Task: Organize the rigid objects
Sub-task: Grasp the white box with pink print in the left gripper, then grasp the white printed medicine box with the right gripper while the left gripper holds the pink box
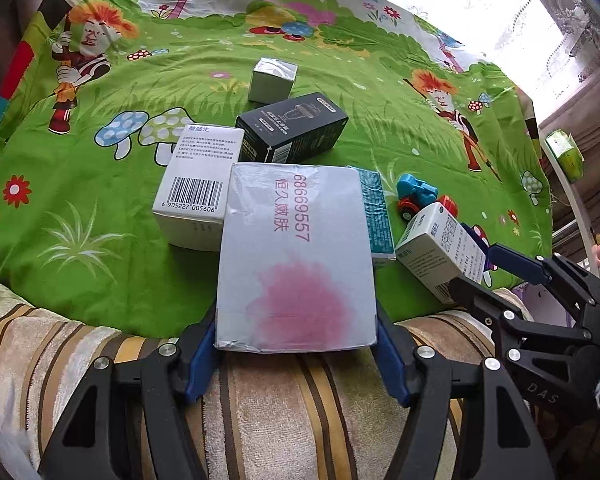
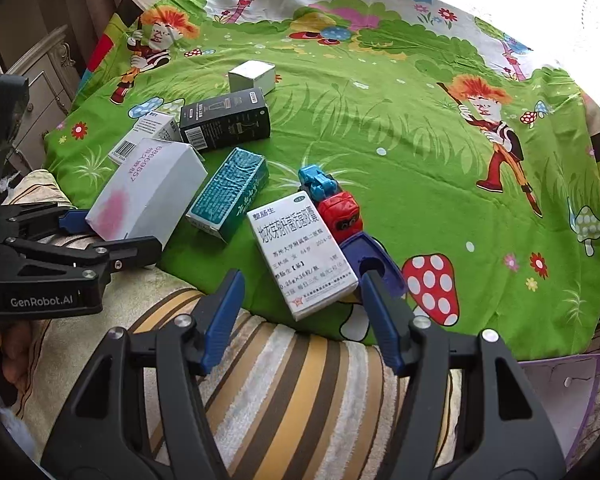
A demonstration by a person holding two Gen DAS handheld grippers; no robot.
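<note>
My left gripper (image 1: 296,344) is shut on a large white box with a pink blotch (image 1: 296,256), gripping its near end; the box also shows in the right wrist view (image 2: 148,196). My right gripper (image 2: 302,320) is open, its fingers either side of the near end of a white medicine box (image 2: 304,252), not closed on it. That medicine box shows in the left wrist view (image 1: 440,252) too. Beside it lie a teal box (image 2: 230,196), a black box (image 2: 226,122), a barcode box (image 1: 198,184), a silver box (image 1: 272,80) and toy cars (image 2: 332,204).
A green cartoon cloth (image 2: 380,120) covers the table. A striped cushion (image 2: 284,380) lies at the near edge under both grippers. A blue-purple lid (image 2: 376,260) sits right of the medicine box. A cabinet (image 2: 40,92) stands at the left.
</note>
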